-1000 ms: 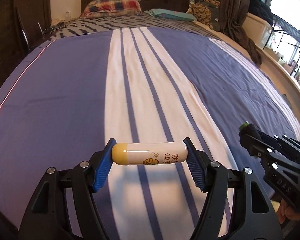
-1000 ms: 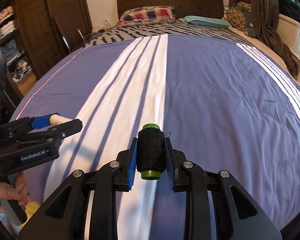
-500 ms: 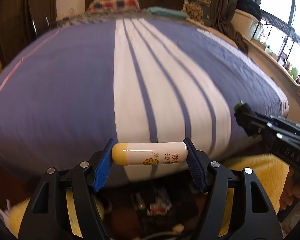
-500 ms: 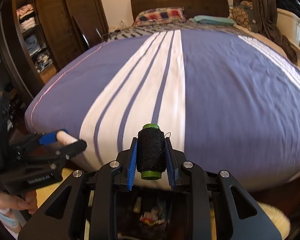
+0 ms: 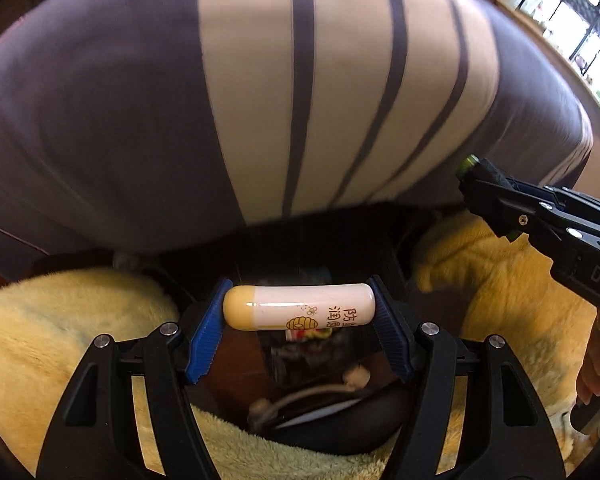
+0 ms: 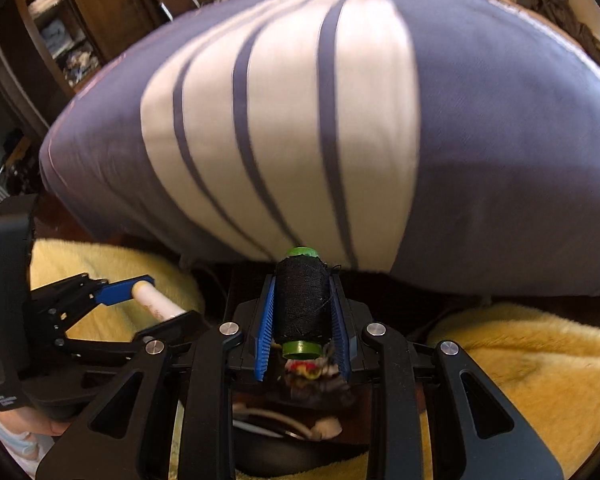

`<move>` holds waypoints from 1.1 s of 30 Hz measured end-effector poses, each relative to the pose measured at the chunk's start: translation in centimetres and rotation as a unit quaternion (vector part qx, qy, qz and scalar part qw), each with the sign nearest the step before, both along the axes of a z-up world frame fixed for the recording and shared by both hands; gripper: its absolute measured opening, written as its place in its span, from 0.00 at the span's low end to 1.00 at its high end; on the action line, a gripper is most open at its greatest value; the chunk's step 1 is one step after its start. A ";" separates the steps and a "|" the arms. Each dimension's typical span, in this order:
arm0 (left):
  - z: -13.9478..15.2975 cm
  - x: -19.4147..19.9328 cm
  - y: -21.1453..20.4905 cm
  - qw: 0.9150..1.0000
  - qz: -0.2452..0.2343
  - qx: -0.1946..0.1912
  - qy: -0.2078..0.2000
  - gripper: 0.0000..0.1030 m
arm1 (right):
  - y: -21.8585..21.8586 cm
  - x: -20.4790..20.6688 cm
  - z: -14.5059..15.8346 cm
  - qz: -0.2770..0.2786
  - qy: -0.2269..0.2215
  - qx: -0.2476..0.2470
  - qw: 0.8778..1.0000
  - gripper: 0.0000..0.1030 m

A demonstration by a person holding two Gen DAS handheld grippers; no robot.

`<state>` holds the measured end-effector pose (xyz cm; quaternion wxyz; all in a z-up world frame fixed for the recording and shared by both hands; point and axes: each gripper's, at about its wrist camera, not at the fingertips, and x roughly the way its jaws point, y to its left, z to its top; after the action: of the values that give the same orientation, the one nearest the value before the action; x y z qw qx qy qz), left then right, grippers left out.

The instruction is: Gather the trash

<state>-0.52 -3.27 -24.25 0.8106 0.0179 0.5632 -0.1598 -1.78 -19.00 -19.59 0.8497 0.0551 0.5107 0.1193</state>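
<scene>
My left gripper [image 5: 299, 314] is shut on a white lip-balm tube [image 5: 300, 307] with a yellow cap, held crosswise end to end between its blue pads. My right gripper [image 6: 302, 316] is shut on a spool of black thread [image 6: 302, 300] with green ends, standing upright between its pads. Both hang past the foot of the bed, over a dark bin [image 5: 312, 264] with colourful scraps [image 5: 306, 334] inside. The right gripper [image 5: 484, 178] shows at the right of the left wrist view. The left gripper [image 6: 152, 300] with the tube [image 6: 156, 302] shows at the left of the right wrist view.
The bed's purple and white striped cover [image 5: 260, 80] fills the upper half of both views. Yellow fluffy rugs [image 5: 60, 340] [image 6: 520, 360] lie either side of the bin. A white cable [image 5: 320, 392] and a dark rounded object [image 5: 340, 420] sit below. Wooden shelves [image 6: 60, 20] stand at left.
Both grippers have drawn back off the bed and tilted downward; the view went from the bed's top to its foot, with the bin and yellow rugs coming into sight. Both grips are unchanged.
</scene>
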 end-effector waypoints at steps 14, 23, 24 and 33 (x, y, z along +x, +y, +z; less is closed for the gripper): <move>-4.9 1.0 -0.5 0.996 -0.016 -0.011 0.083 0.63 | 1.1 2.2 -5.0 0.005 0.083 0.010 0.996 0.27; -4.2 1.4 -0.1 0.997 -0.005 -0.008 0.077 0.76 | 0.2 2.6 -4.8 -0.012 0.082 0.014 0.996 0.46; -4.0 1.4 -0.1 0.997 -0.005 -0.007 0.074 0.78 | 0.1 2.6 -4.4 -0.015 0.076 0.014 0.997 0.46; 1.2 1.0 1.4 1.000 0.016 -0.005 -0.008 0.92 | -2.0 1.4 1.2 -0.058 -0.001 -0.001 0.998 0.90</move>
<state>0.47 -1.88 -23.04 0.8175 0.0064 0.5562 -0.1493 -0.35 -21.03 -18.40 0.8555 0.0838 0.5062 0.0699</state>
